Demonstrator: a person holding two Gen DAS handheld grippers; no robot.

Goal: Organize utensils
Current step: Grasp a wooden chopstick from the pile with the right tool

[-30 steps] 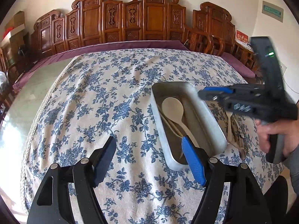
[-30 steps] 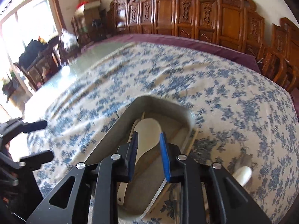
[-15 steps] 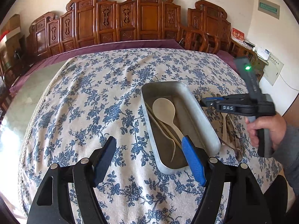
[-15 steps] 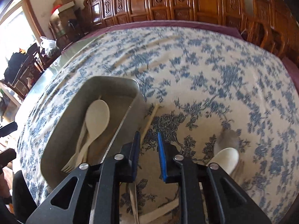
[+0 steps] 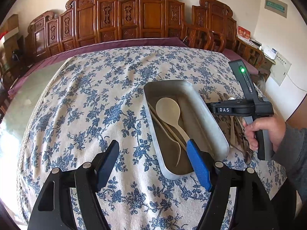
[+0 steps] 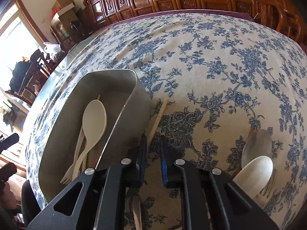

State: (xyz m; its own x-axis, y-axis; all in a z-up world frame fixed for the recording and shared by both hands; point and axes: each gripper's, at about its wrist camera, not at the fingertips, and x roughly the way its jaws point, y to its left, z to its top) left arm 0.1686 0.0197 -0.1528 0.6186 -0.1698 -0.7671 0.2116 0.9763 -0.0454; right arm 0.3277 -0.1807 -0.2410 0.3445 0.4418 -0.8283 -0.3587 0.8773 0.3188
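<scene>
A grey metal tray lies on the blue-flowered tablecloth and holds a cream spoon, a cream fork and a chopstick. My left gripper is open and empty, hovering at the tray's near end. My right gripper is lowered to the cloth just right of the tray, jaws slightly apart with nothing between them, over a wooden chopstick. It also shows in the left wrist view. A cream spoon and a grey spoon lie to its right.
Loose utensils lie on the cloth right of the tray. Carved wooden chairs line the table's far side. Bare glass tabletop shows on the left. A window and clutter are beyond the table.
My right gripper has moved from above the tray to its right side and dropped low over the loose chopstick, jaws staying narrow. My left gripper has stayed open and nearly still.
</scene>
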